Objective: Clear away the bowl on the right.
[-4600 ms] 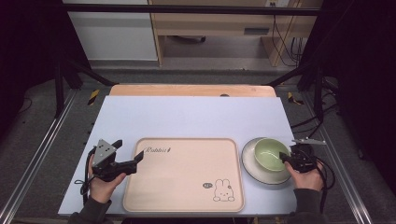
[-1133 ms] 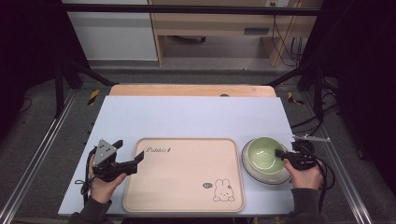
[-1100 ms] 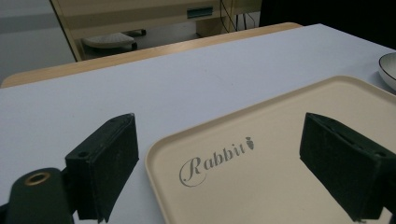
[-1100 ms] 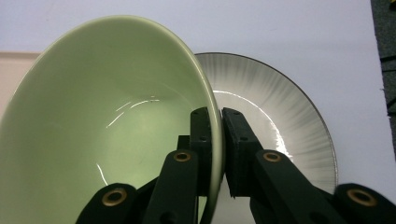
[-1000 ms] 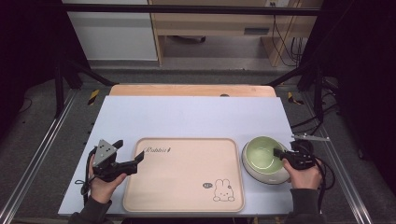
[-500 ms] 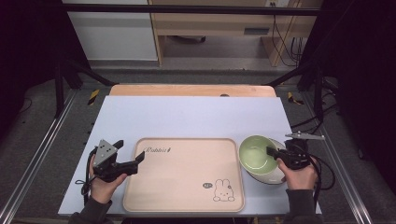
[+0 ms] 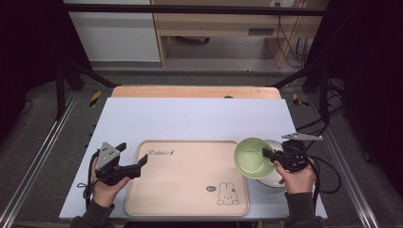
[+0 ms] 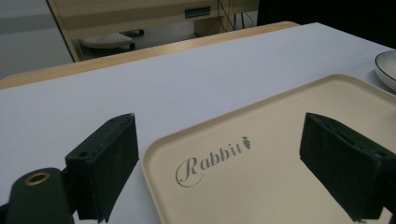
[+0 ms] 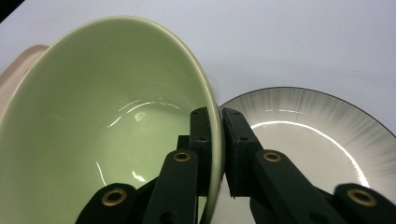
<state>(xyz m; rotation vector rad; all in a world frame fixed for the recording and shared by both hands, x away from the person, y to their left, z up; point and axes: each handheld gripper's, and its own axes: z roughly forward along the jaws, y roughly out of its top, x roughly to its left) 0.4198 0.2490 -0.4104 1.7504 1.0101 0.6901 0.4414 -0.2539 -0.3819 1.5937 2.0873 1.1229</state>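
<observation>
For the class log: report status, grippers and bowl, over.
Right gripper shut on green bowl rim, bowl tilted above white plate. Left gripper open at tray corner. Tray bare, nothing in the way.

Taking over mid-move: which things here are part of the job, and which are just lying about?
In the job: green bowl, pinched at its rim by the right gripper; white plate under it; beige tray; left gripper, open at the tray's edge.

Lying about: yellow-black objects on the floor.

The high view looks down on the table (image 7: pixel 190 114); both gripper views sit close, sharing the tray (image 8: pixel 261 154)
</observation>
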